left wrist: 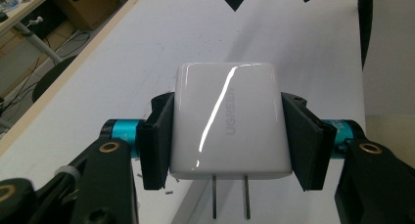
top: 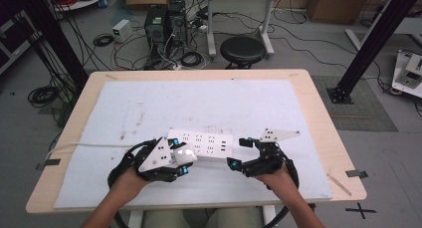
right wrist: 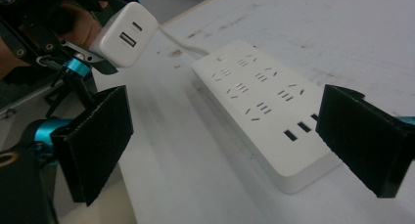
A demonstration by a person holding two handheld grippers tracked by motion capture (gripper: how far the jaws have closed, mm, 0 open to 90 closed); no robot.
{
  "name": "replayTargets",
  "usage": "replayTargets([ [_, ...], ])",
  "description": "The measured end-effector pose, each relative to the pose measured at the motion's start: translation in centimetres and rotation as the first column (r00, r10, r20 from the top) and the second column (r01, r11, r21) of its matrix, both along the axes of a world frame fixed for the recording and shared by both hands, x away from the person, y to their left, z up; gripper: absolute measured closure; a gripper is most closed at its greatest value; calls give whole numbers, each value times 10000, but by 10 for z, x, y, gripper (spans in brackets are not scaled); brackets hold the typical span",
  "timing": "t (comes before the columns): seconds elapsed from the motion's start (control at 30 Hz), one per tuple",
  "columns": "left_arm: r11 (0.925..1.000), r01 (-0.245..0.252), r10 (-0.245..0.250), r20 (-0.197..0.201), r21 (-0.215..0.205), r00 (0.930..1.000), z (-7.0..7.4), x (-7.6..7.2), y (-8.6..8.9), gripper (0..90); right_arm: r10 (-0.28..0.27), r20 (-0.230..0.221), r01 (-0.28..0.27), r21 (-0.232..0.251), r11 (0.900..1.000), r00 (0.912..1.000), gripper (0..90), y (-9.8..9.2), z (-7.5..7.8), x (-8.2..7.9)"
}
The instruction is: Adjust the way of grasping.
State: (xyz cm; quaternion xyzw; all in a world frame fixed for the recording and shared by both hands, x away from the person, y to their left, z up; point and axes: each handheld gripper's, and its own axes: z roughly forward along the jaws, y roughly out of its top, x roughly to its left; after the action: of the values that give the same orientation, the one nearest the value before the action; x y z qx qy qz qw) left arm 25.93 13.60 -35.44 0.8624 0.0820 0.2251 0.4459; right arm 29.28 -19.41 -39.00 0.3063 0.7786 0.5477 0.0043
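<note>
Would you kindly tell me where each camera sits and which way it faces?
High view: above the person's side, looking forward and down at the table; forearms and both grippers show.
Left gripper view: on the left gripper, looking along its jaws shut on the charger.
Right gripper view: on the open right gripper, facing the power strip.
All three share the charger.

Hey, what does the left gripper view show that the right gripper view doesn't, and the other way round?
Left gripper view alone: the white charger's two metal prongs, pointing back toward the camera, and the pads pressing its sides.

Right gripper view alone: the charger's two ports, the white power strip with its sockets, and the open right gripper.

Both share: the charger held in the left gripper over the white mat.
</note>
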Motion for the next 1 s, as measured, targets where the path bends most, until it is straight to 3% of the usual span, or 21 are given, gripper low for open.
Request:
replayTargets([
  [0.27, 9990, 320, -326, 216, 300, 9992, -1, -2, -7, 425, 589, -463, -577, 254, 9980, 9972, 67, 13, 4, 3],
  [0.37, 9982, 420, -435, 339, 430, 9985, -2, -3, -9, 425, 696, -431, -683, 299, 9972, 9966, 67, 15, 4, 5],
  [0.4, 9983, 412, -428, 401, 409, 9983, -3, -4, -9, 424, 880, -829, -847, 423, 9955, 9927, 67, 19, 4, 6],
  [0.43, 9982, 419, -439, 461, 431, 9980, -3, -5, -10, 425, 1070, -922, -1030, 467, 9936, 9900, 68, 21, 4, 7],
  [0.67, 9957, 454, -531, 961, 805, 9940, -4, -8, -15, 425, 1374, -1240, -1321, 496, 9900, 9827, 68, 29, 5, 9],
  [0.93, 9938, 559, -664, 1094, 962, 9918, -7, -8, -20, 425, 1633, -1621, -1566, 534, 9862, 9732, 67, 36, 5, 9],
  [0.97, 9935, 588, -697, 1113, 978, 9913, -8, -8, -22, 425, 1762, -1868, -1673, 626, 9839, 9665, 68, 37, 5, 10],
  [1.0, 9937, 573, -678, 1101, 963, 9916, -9, -8, -22, 425, 1827, -1873, -1727, 688, 9826, 9651, 67, 38, 4, 11],
])
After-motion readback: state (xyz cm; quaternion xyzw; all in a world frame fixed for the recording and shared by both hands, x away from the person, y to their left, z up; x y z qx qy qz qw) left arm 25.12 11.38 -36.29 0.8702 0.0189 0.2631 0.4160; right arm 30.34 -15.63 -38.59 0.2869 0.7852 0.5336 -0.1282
